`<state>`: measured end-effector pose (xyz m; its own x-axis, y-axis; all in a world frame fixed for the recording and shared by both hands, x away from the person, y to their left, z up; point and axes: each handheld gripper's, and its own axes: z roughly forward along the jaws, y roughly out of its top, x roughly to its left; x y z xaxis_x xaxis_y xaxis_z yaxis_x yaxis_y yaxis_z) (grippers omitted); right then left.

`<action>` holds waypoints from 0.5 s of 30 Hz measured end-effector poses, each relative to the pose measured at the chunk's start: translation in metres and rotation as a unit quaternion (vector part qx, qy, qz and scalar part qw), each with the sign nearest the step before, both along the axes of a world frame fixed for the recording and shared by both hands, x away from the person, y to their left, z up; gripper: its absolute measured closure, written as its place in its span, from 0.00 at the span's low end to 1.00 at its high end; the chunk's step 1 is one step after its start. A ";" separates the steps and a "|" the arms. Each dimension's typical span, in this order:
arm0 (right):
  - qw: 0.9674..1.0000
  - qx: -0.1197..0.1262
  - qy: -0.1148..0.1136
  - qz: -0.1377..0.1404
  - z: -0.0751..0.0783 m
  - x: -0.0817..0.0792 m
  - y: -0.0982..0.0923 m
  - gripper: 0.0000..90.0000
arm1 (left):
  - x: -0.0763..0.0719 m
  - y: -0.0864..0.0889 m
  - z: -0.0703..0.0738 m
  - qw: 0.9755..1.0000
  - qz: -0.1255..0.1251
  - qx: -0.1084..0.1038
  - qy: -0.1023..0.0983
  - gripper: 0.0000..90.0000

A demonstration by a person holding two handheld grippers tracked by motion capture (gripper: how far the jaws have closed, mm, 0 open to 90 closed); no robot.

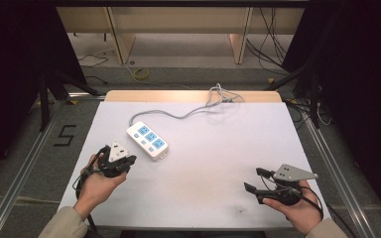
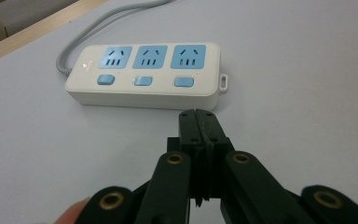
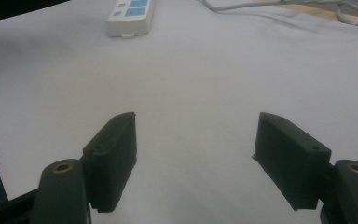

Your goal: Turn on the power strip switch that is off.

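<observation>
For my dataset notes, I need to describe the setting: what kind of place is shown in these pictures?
Probably a lab or workshop set up for recording. A white table stands inside a metal frame, loose cables run over the bare floor behind it, and a "5" is taped on the floor.

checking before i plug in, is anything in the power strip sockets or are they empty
Empty. The left gripper view shows all three blue sockets of the power strip bare, with no plug in any.

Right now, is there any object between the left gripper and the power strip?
No, nothing visible. The left gripper, jaws shut, points at the power strip across bare white tabletop, just short of it.
</observation>
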<state>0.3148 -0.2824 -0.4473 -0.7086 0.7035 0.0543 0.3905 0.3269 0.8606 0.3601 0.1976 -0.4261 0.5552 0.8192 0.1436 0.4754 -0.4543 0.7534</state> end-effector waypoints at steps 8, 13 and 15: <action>1.000 -0.001 0.000 0.001 0.000 0.000 0.000 0.33 | 0.010 0.007 0.003 1.000 0.015 -0.007 0.007 1.00; 1.000 -0.001 0.002 0.000 0.000 0.000 0.000 0.33 | 0.015 0.009 0.005 1.000 0.022 -0.002 0.006 1.00; 1.000 -0.001 0.001 0.001 0.000 0.000 0.000 0.33 | 0.017 0.010 0.005 1.000 0.022 0.000 0.007 1.00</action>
